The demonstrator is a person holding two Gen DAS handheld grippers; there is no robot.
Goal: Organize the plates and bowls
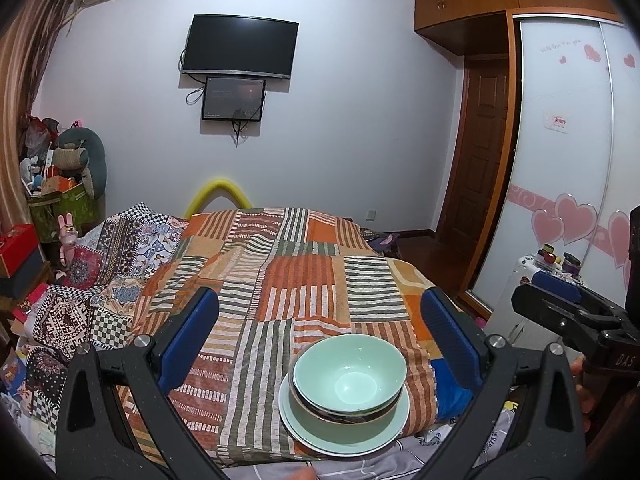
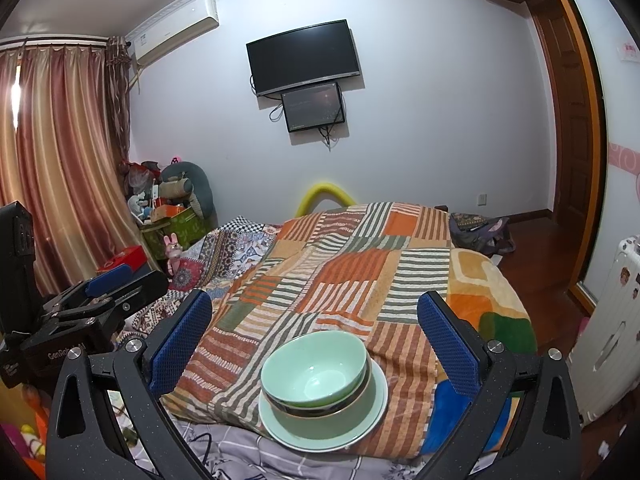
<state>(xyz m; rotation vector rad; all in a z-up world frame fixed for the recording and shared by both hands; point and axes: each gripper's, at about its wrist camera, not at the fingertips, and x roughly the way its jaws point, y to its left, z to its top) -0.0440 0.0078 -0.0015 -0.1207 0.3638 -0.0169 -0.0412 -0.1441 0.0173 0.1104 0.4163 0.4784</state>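
A pale green bowl (image 1: 348, 372) (image 2: 314, 368) is nested in a darker striped bowl (image 1: 344, 414) (image 2: 320, 408), and both stand on a pale green plate (image 1: 344, 436) (image 2: 324, 428). The stack rests on the striped patchwork blanket (image 1: 280, 280) (image 2: 340, 272) near the bed's front edge. My left gripper (image 1: 320, 328) is open, its blue pads wide apart above and behind the stack, holding nothing. My right gripper (image 2: 316, 328) is likewise open and empty over the stack. The right gripper (image 1: 568, 308) shows at the right of the left wrist view; the left gripper (image 2: 108, 292) shows at the left of the right wrist view.
The bed carries a second patterned quilt (image 1: 100, 280) on its left side. Clutter and boxes (image 1: 60, 192) fill the far left corner by the curtain (image 2: 52, 160). A white suitcase (image 2: 612, 340) and a wardrobe (image 1: 568, 160) stand at the right. A wall television (image 1: 240, 46) hangs ahead.
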